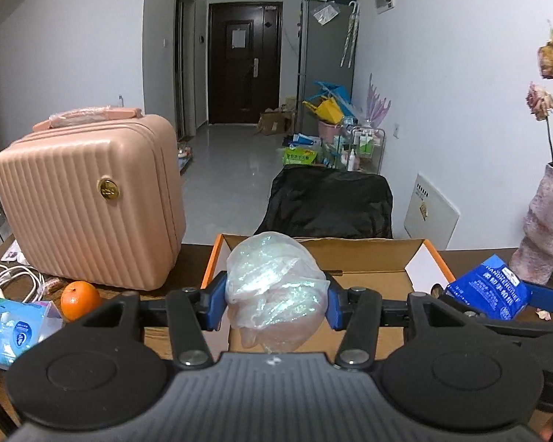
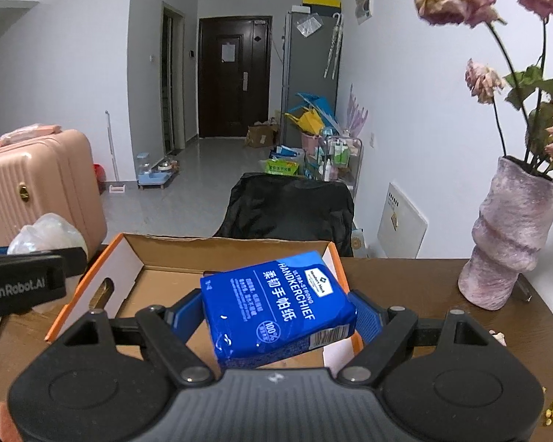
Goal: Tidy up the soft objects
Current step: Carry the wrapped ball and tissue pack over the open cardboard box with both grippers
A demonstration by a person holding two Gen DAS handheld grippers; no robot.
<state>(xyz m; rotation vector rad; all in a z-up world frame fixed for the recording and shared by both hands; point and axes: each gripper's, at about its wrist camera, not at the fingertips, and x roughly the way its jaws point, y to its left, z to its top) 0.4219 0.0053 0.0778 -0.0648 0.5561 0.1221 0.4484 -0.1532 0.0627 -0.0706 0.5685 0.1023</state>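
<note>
- The left gripper is clamping a crumpled, glossy clear plastic bag between its blue pads; the bag is bulging into a soft, rounded lump with a pale pinkish mass showing through the film.
- The right gripper is gripping a flat, brick-shaped blue tissue pack, its smooth wrapper printed with white lettering; the pack is sitting tilted between the jaws, one corner raised.
- Both grippers are pointing forward and somewhat downward, side by side, each over the near edge of an open cardboard box.
- The box is rectangular, plain brown corrugated board inside with orange edging and a white flap, resting on a dark wooden table; in these views its brown floor is lying bare.
- In the left wrist view the bag is hanging above the box's left half; in the right wrist view the tissue pack is hovering over its right half.
- A ribbed, hard-shell pink case is standing left of the box, with a round orange beside it.
- A rough, twisted pinkish vase holding dried roses is standing to the right.
</note>
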